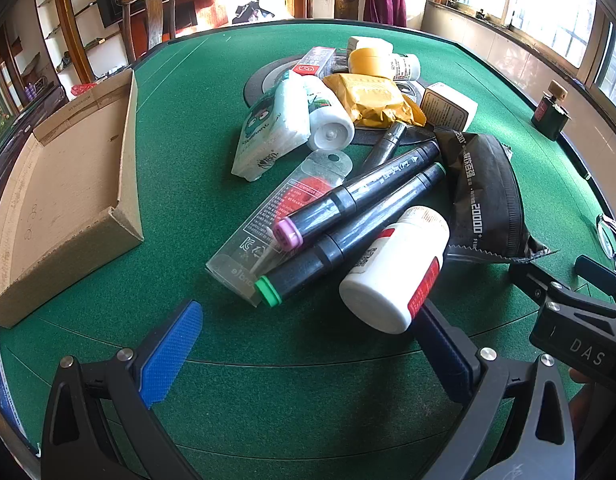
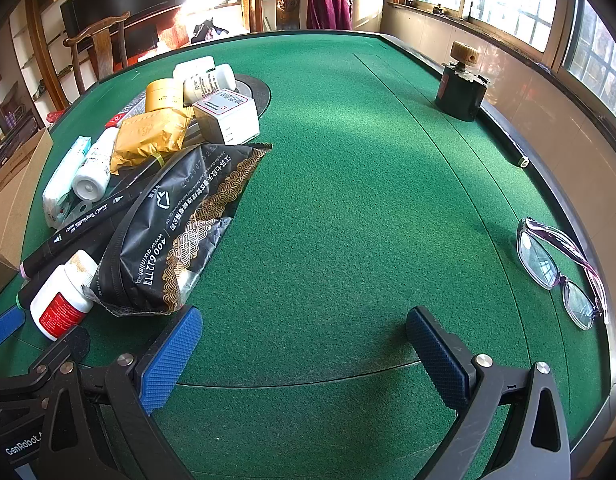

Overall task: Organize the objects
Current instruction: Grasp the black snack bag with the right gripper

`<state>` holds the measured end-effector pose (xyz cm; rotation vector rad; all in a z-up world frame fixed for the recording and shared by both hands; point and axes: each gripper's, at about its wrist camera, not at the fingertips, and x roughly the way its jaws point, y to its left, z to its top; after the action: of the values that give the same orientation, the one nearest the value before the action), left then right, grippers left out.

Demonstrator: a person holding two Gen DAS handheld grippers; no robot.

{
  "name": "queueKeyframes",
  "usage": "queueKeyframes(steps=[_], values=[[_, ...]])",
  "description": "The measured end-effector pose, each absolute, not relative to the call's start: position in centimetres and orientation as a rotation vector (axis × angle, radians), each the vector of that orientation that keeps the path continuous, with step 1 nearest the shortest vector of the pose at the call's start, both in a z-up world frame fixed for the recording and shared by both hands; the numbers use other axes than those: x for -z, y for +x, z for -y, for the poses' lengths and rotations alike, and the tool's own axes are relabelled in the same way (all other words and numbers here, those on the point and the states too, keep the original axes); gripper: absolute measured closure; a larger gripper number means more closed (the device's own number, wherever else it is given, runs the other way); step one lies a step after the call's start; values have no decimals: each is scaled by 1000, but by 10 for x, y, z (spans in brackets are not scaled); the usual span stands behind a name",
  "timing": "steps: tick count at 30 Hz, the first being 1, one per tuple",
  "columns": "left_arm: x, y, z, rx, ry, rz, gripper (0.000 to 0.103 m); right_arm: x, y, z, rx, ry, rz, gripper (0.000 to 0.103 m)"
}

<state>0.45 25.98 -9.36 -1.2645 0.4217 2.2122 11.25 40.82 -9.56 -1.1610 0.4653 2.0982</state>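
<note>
A heap of small items lies on the green felt table (image 1: 188,120): two black markers (image 1: 359,196), a white pill bottle with a red label (image 1: 395,268), a black foil pouch (image 1: 487,192), a clear plastic pack (image 1: 264,224), a tissue pack (image 1: 272,128), a yellow packet (image 1: 371,100) and small boxes. An open cardboard box (image 1: 68,192) lies to the left. My left gripper (image 1: 308,344) is open, just in front of the heap, its right finger beside the pill bottle. My right gripper (image 2: 304,344) is open over bare felt, right of the black pouch (image 2: 180,232).
Glasses (image 2: 559,272) lie near the table's right edge. A dark ink bottle with a tan cap (image 2: 461,84) stands at the far right rim. Wooden chairs (image 1: 148,12), shelves and windows surround the table. The right gripper's body shows in the left wrist view (image 1: 579,320).
</note>
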Motion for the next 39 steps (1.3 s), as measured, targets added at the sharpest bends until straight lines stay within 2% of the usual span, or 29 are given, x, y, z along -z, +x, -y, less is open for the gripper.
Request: queueKeyframes(steps=[20, 24, 27, 30, 34, 37, 39], values=[[95, 8, -260, -2196, -1268, -430, 0, 96, 112, -408, -2101, -1162, -465, 0], [85, 25, -234, -2187, -1246, -359, 0, 96, 113, -411, -2149, -1192, -440, 0], [77, 35, -216, -2217, -1186, -374, 0, 95, 119, -414, -2233, -1249, -404, 0], [76, 38, -205, -2219, -1165, -377, 0, 85, 129, -420, -2254, -1243, -441, 5], [76, 42, -199, -2216, -1129, -360, 0, 44, 149, -417, -2403, -1047, -524, 4], [75, 40, -201, -2214, -1129, -361, 0, 28, 141, -411, -2440, -998, -487, 3], [76, 39, -200, -2228, -1128, -363, 0, 30, 124, -409, -2436, -1067, -500, 10]])
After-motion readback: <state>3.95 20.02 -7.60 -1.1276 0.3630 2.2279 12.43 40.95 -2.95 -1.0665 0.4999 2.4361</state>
